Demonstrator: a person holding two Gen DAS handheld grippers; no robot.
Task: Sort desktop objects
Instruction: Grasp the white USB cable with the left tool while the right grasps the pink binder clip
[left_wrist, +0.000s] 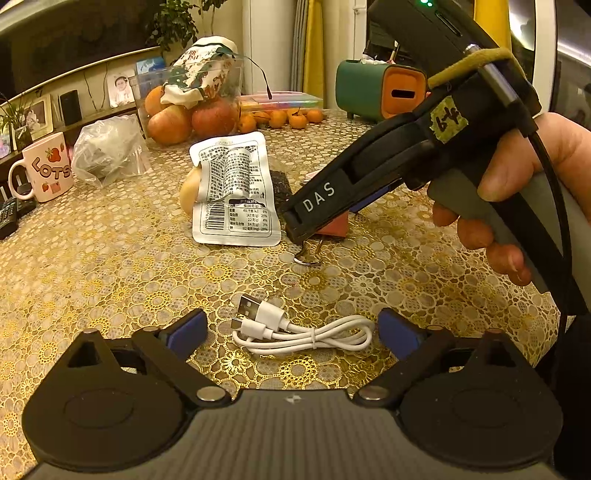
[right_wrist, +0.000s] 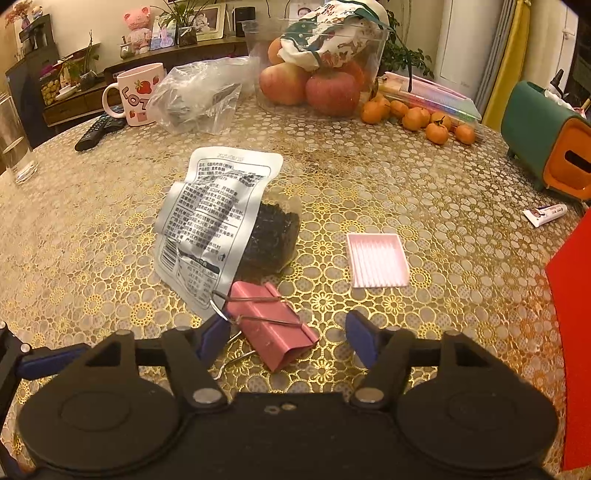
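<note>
Right now the right gripper (right_wrist: 286, 338) hangs with fingers apart around the pink binder clip (right_wrist: 271, 325) on the table (right_wrist: 406, 184); it should centre before squeezing. Nearby, the left gripper (left_wrist: 291, 332) straddles the white USB cable (left_wrist: 295, 330), fingers spread. Beyond lies a snack pouch (right_wrist: 214, 218).

The left gripper (left_wrist: 291, 334) is matte black, with two round disc-shaped housings, silver pivot screws on its angled link arms, blue pads on its fingers (left_wrist: 188, 332) and a ribbed grey body behind them. The right gripper (right_wrist: 286, 338) has the same black discs, silver screws and blue-padded fingers (right_wrist: 360, 341); from the side its long black body carries white "DAS" lettering, a yellowed tape label with handwriting, an olive strap, a black cable and green lights. The bare-skinned right hand (left_wrist: 517, 206) grips a grey handle.
</note>
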